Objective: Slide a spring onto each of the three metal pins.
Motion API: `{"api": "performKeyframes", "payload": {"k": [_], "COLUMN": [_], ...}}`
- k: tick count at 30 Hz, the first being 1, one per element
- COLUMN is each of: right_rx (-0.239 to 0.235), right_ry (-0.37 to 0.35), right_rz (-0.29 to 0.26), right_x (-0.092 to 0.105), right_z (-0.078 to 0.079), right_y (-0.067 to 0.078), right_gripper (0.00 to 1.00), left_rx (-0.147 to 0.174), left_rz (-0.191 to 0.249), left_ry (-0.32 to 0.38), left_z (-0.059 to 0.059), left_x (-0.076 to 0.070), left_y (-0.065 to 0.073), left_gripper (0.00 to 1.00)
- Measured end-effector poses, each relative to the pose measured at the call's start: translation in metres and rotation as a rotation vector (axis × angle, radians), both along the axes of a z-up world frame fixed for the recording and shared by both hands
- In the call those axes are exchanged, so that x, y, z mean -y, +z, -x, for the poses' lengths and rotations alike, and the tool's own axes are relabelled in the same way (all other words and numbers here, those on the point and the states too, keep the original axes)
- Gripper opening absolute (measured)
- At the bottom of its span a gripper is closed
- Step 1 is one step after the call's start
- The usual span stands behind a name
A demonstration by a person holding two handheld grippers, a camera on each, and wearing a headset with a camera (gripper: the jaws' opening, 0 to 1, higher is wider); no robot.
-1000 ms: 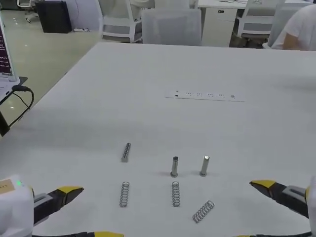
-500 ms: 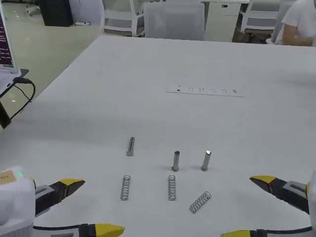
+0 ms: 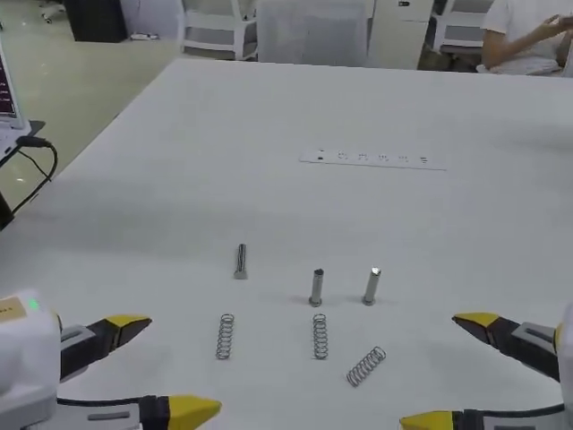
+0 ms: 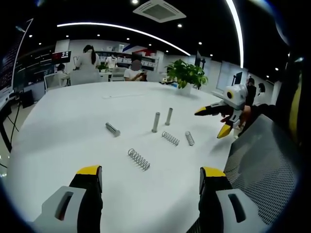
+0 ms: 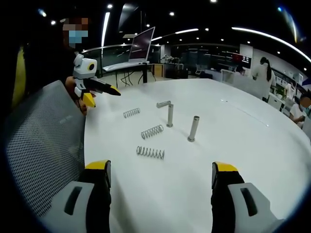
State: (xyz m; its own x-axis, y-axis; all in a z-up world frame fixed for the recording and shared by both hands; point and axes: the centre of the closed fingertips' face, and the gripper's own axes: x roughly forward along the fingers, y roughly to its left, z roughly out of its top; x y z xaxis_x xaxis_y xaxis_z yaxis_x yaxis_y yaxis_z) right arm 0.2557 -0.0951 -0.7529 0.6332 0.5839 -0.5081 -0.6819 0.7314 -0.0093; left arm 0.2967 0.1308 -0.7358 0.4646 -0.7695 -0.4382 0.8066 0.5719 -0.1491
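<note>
The left gripper (image 3: pixel 161 367) and the right gripper (image 3: pixel 448 369) both have their jaws spread wide, holding and touching nothing. They hover over the near edge of the white surface (image 3: pixel 269 134), tips angled inward. Between them lie the left spring (image 3: pixel 225 336), middle spring (image 3: pixel 320 337) and right spring (image 3: pixel 366 365) (all loose, on their sides), just nearer than the fallen pin (image 3: pixel 240 261) and the upright middle pin (image 3: pixel 317 287) and right pin (image 3: pixel 372 286).

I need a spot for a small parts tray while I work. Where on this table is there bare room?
Bare table runs wide from the white strip down to the lying pin and two upright pins, and out to either side of them. Crowded: the front, where three springs lie between the left gripper and right gripper.
</note>
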Motion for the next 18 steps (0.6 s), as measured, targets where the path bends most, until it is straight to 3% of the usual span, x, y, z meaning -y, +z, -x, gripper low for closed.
{"api": "performKeyframes", "payload": {"k": [6,18], "right_rx": [0.004,0.005], "right_ry": [-0.005,-0.008], "right_rz": [-0.004,-0.013], "right_x": [0.0,0.001], "right_z": [-0.001,-0.001], "right_y": [0.001,0.0], "right_gripper": [0.84,0.84], "left_rx": [0.006,0.033], "left_rz": [-0.002,-0.04], "left_ry": [-0.006,-0.045], "left_z": [-0.007,-0.033], "left_x": [0.0,0.001], "left_y": [0.006,0.022], "left_gripper": [0.78,0.68]}}
